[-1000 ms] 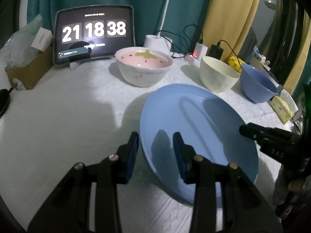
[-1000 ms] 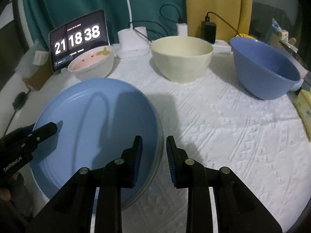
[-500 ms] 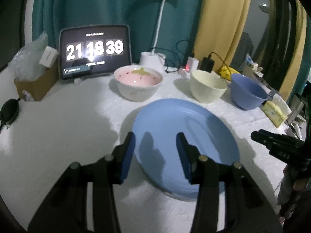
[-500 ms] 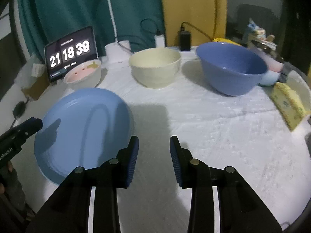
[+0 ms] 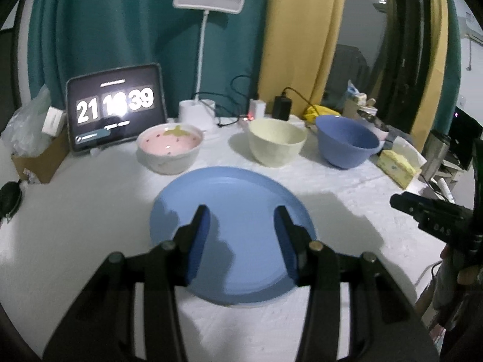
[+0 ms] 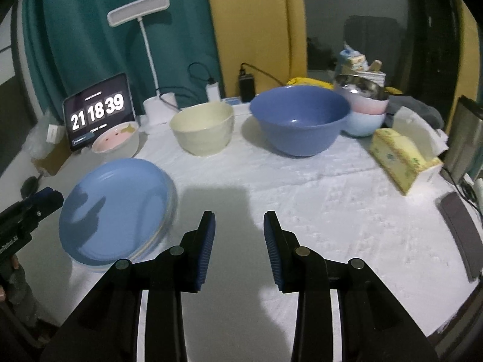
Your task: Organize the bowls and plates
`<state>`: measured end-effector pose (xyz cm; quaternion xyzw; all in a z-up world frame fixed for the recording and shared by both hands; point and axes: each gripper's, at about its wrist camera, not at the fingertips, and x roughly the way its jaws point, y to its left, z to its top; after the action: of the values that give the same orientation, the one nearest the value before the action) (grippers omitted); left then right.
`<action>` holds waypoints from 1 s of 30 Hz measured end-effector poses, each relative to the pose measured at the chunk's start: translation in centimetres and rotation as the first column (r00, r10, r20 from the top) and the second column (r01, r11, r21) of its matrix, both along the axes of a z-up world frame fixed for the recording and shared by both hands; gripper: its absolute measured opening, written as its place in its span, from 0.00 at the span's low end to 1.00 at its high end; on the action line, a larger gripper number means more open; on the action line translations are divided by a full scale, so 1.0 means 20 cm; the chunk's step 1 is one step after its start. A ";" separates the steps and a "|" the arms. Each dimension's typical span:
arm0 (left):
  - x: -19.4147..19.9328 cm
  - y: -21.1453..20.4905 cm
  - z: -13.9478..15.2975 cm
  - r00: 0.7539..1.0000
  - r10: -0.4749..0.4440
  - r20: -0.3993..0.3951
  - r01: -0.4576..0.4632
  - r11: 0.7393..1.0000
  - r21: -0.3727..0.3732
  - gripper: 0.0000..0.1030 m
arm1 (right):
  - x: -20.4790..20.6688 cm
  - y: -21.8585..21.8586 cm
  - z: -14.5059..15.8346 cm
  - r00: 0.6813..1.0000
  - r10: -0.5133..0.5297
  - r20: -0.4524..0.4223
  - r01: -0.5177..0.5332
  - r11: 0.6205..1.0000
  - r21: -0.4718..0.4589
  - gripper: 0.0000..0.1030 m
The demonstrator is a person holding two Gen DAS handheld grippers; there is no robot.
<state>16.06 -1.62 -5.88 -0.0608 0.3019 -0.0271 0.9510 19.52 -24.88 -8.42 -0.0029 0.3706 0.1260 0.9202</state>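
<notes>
A blue plate [image 5: 238,211] lies on the white cloth, on top of other plates whose rims show in the right wrist view [image 6: 120,199]. Behind it stand a pink strawberry bowl [image 5: 169,147], a cream bowl [image 5: 276,144] and a blue bowl [image 5: 345,141]; they also show in the right wrist view as the pink bowl [image 6: 116,140], cream bowl [image 6: 202,132] and blue bowl [image 6: 299,120]. My left gripper [image 5: 241,226] is open and empty above the plate's near half. My right gripper [image 6: 238,226] is open and empty over bare cloth, right of the plates.
A tablet clock [image 5: 116,108], a desk lamp [image 5: 199,60], chargers and cables line the back. A cardboard box [image 5: 39,157] is at the left. A tissue box [image 6: 401,157] and stacked pastel bowls [image 6: 363,111] stand at the right.
Both grippers have pulled back and up from the blue plate and opened wider. The plate stays flat on the stack.
</notes>
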 end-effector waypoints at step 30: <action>0.52 -0.60 0.28 0.976 -0.216 0.029 0.217 0.976 -0.028 0.71 | 0.33 -0.53 0.27 0.985 -0.099 0.145 0.112 0.990 -0.084 0.56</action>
<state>26.47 -13.62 -0.35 -0.0420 0.2939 -0.1361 0.9452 26.16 -35.45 -3.05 -0.0344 0.3101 0.0594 0.9482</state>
